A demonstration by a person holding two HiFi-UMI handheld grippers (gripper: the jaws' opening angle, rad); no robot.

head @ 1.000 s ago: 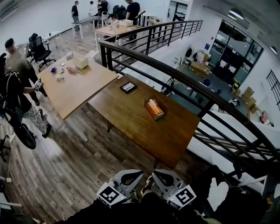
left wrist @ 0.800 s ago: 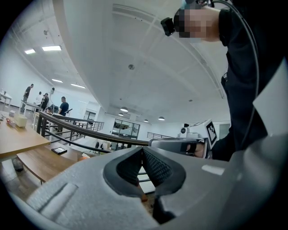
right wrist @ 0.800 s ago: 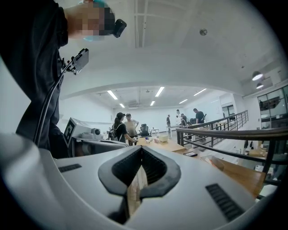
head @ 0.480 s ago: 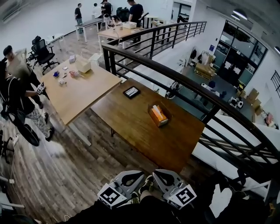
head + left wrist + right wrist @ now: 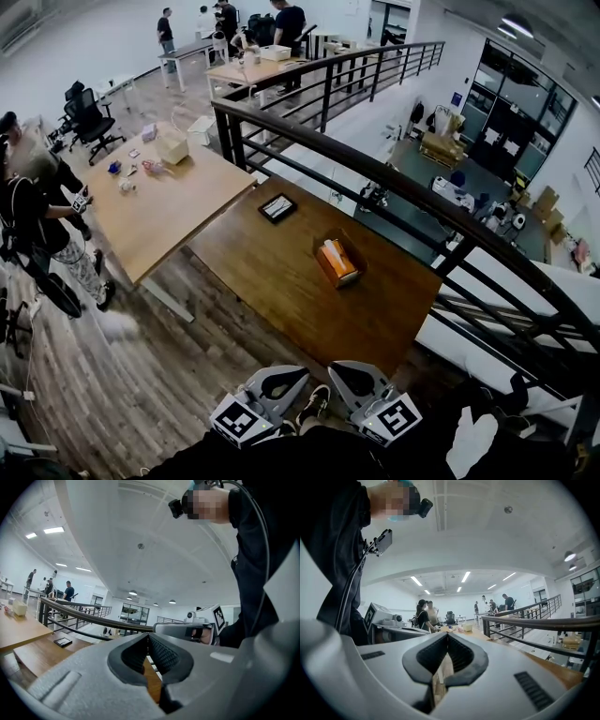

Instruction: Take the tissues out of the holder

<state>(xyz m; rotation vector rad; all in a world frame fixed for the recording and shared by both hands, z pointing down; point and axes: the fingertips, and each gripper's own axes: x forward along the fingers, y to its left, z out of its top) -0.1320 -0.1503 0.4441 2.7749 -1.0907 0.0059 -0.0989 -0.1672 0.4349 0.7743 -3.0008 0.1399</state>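
Hovering level, side by side at the near edge, left gripper and right gripper, jaws pressed together on nothing, face a dark table. Tissues sit in their orange holder mid-table, well apart from both; black tablet far left, railing beyond.

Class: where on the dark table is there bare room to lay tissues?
Free: the dark table from the tissue holder to its near corner; also between holder and flat black device. Crowded: the light table at its far end, strewn with small items.
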